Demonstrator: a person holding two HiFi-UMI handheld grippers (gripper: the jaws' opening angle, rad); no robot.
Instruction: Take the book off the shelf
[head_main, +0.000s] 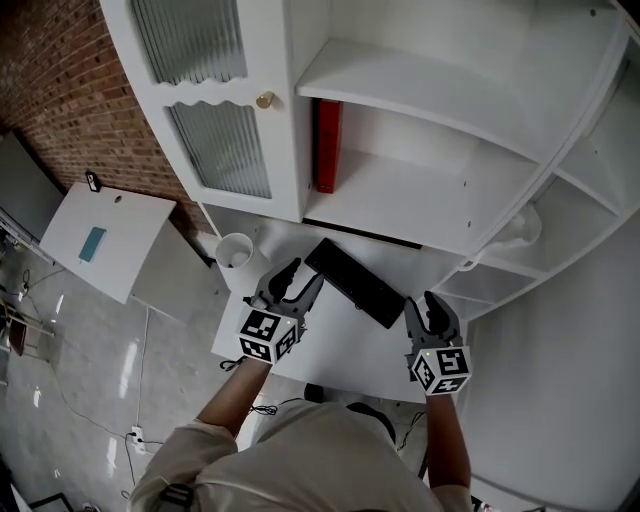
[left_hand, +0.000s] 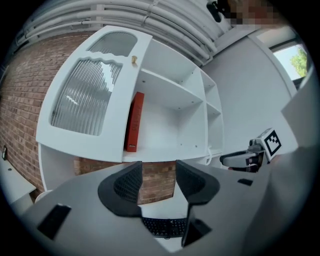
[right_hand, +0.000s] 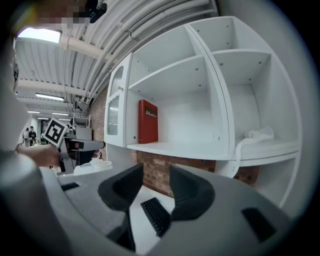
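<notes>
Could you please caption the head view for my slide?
Left hand-held gripper and right hand-held gripper, both open, flank the keyboard; red book stands shelved.

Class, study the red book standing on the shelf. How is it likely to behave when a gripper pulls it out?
The red book looks hardbound, so it is probably stiff, not floppy. It stands upright on the shelf, unsupported on one side, so it may tip that way if nudged. Its smooth-looking cover could slip in a light grip.
</notes>
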